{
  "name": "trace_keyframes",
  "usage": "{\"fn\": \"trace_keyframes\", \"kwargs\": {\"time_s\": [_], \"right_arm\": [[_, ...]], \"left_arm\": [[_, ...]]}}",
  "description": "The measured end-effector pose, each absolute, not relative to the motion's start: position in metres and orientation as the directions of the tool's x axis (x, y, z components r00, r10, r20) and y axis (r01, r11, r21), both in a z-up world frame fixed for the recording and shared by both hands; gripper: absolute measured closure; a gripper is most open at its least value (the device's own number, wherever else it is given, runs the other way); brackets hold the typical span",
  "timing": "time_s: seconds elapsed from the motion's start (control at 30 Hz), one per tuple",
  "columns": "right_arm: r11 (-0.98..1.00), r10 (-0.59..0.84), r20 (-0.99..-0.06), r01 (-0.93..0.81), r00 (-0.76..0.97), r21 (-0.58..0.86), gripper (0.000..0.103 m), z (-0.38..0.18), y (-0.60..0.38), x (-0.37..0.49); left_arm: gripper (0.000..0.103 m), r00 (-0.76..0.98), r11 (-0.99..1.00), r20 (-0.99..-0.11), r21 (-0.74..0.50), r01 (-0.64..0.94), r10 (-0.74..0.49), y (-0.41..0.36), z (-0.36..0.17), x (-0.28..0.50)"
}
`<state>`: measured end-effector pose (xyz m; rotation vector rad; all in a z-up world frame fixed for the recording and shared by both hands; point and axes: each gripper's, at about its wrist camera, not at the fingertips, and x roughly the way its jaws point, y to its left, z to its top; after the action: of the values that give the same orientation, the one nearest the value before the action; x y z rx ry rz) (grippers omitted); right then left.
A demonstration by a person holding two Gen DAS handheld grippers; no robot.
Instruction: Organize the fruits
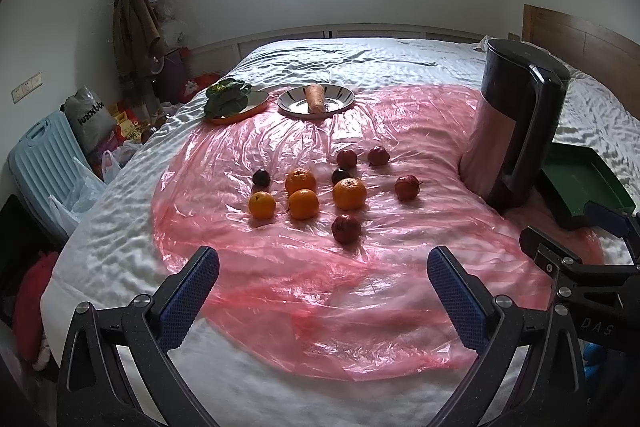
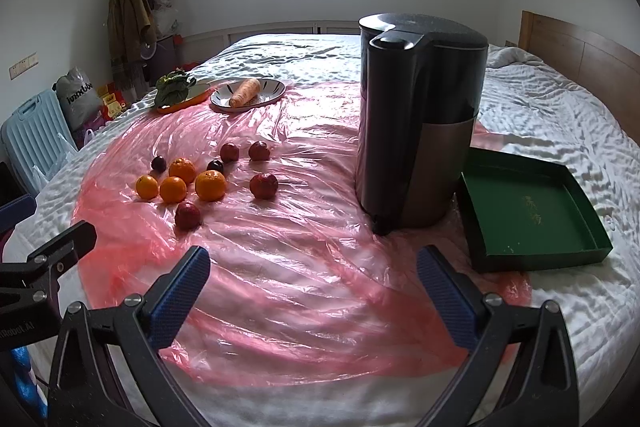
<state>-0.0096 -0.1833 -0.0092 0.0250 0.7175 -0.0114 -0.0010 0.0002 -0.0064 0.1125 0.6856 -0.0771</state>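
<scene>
The fruits sit loose at centre-left of the frame on the pink sheet (image 1: 304,291): oranges (image 1: 349,193) clustered together, red fruits (image 1: 346,229) around them. They look firm, round and light, likely to roll on the slick plastic, so grip across the widest part. The green tray (image 2: 532,213), lower right, is empty. Both the left gripper (image 1: 323,281) and right gripper (image 2: 313,277) hang spread wide, holding nothing.
</scene>
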Motion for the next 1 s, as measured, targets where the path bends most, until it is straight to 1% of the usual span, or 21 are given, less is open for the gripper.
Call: {"fn": "trace_keyframes", "kwargs": {"time_s": [0.37,1.0], "right_arm": [[0.999,0.016,-0.654,0.014,0.757,0.041,0.000,-0.0114,-0.1834,-0.0114],[0.999,0.007,-0.652,0.018,0.758,0.032,0.000,-0.0081,-0.1815,-0.0126]], "left_arm": [[0.001,0.759,0.990,-0.649,0.068,0.122,-0.049,-0.0034,-0.0102,0.0001],[0.001,0.732,0.989,-0.678,0.056,0.140,-0.065,-0.0030,-0.0145,0.0012]]}}
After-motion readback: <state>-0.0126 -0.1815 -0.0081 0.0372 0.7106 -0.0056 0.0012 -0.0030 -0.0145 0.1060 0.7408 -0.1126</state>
